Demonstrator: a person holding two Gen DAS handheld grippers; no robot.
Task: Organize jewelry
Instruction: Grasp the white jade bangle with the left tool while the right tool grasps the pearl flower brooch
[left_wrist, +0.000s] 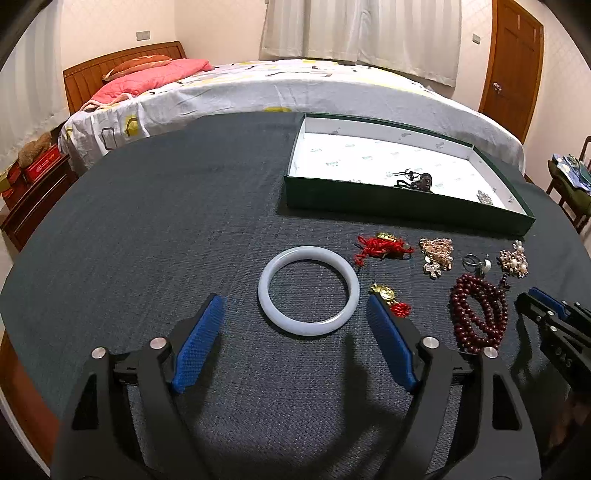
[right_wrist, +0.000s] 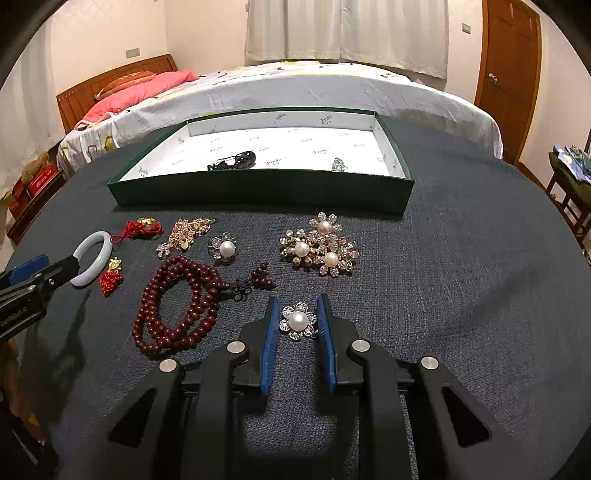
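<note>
- On the dark woven table (right_wrist: 461, 258), right gripper (right_wrist: 298, 321) angled down, jaws drawn close on either side of a pearl flower brooch (right_wrist: 297, 320).
- Left gripper (left_wrist: 295, 314) spread wide, white bangle (left_wrist: 308, 291) just ahead.
- Green tray (right_wrist: 258, 192) beyond; bed (right_wrist: 295, 88) behind.

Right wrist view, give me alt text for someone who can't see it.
The right gripper brackets a pearl flower brooch on a dark cloth table, its pads at the brooch's edges. Dark red beads, more brooches and a white bangle lie beyond, before an open green box.
</note>
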